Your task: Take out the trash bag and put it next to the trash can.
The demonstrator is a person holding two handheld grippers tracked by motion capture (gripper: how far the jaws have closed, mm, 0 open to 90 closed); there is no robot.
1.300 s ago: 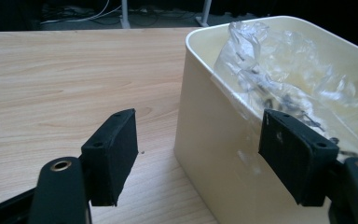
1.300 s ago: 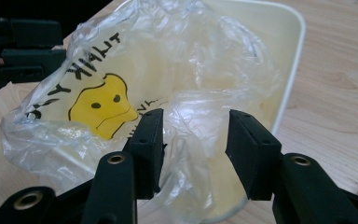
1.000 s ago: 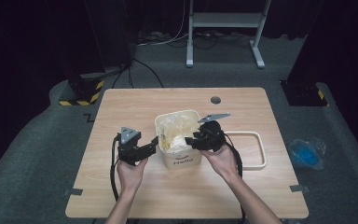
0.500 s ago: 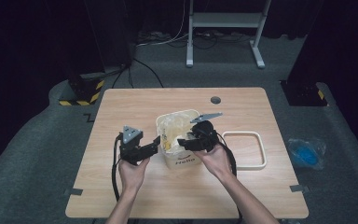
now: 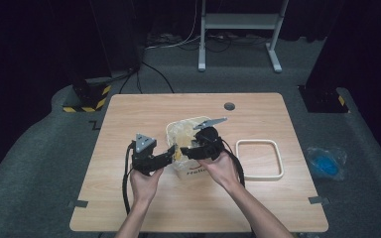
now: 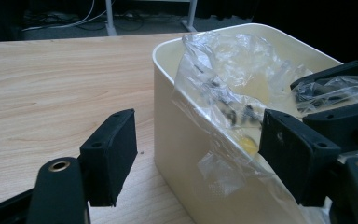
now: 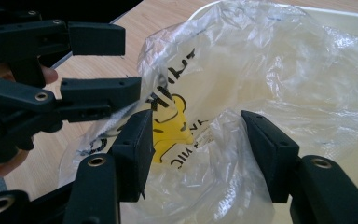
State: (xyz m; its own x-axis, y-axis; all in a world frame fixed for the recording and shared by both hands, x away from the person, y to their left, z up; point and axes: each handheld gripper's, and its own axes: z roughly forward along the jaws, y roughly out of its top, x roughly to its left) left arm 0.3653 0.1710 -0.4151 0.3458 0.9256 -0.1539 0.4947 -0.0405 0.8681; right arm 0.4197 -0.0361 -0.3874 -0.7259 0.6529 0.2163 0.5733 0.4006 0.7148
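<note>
At the near edge of the pale wooden table [image 5: 129, 198], a person's two hands work a clear plastic bag with yellow print [image 7: 223, 116] into a cream rectangular plastic bin [image 6: 186, 154] at the table's middle. The right gripper [image 7: 193, 140] has just been opening, its jaws now wide around loose film without pinching it, suggesting a release to regrip. The left gripper [image 6: 198, 154] stands open, straddling the bin's wall. Beyond, a cream rectangular frame [image 5: 259, 158] lies flat.

A wooden table [image 5: 129, 114] stands on a grey floor [image 5: 39, 148]. On the table sits a cream tub [image 5: 188, 171] near the middle. A cream frame [image 5: 259, 173] lies flat just beside it.
</note>
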